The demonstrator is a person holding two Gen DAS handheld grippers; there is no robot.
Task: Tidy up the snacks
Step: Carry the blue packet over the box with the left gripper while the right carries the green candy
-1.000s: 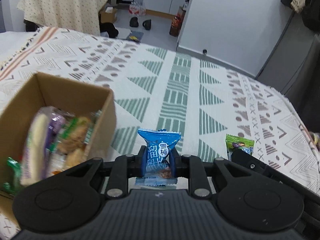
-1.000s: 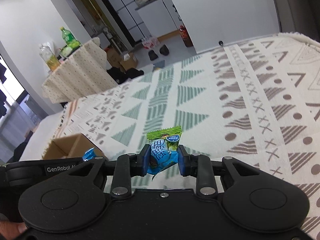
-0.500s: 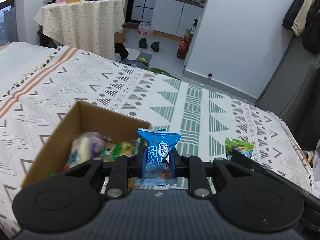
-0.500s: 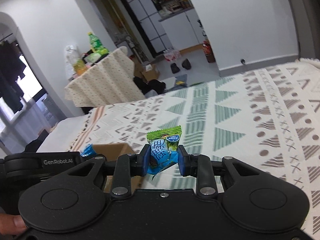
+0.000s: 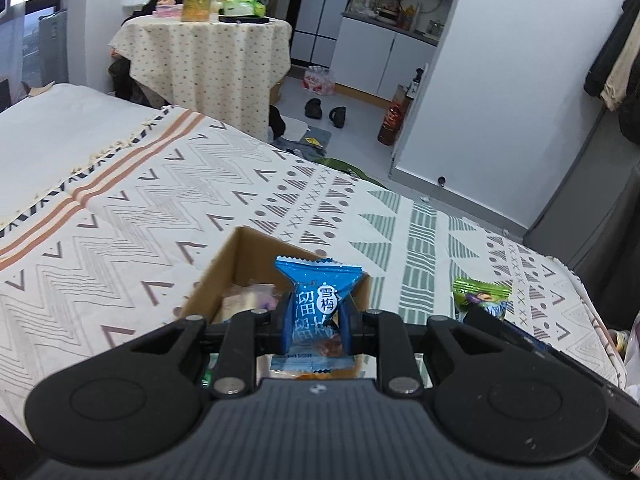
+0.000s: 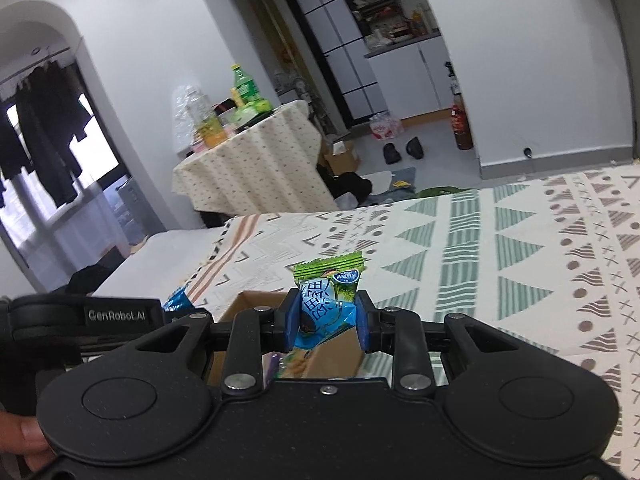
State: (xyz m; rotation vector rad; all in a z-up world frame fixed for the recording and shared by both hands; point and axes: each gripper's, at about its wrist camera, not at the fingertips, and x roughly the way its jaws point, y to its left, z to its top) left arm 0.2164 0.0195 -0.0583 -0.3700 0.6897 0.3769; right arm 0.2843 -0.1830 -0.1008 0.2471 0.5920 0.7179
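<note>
My left gripper [image 5: 318, 330] is shut on a blue candy packet [image 5: 319, 300], held upright above the open cardboard box [image 5: 224, 264]. Blurred wrapped snacks [image 5: 248, 300] lie inside that box. My right gripper [image 6: 326, 326] is shut on a green and blue candy packet [image 6: 326, 300], and hangs over the same cardboard box [image 6: 256, 300]. That green packet [image 5: 482, 294] and the right gripper's body show at the right of the left wrist view. The blue packet's tip [image 6: 176, 300] and the left gripper's body appear at the left of the right wrist view.
The box stands on a bed with a patterned cover [image 5: 160, 200]. Beyond the bed's far edge is a round table with a dotted cloth [image 5: 208, 52] that carries bottles. Shoes [image 5: 326, 112] lie on the floor. A person's fingers [image 6: 24, 436] show at bottom left.
Both grippers have swung left and tilted up with their packets. The box has shifted from the left side to right under the fingers of both grippers.
</note>
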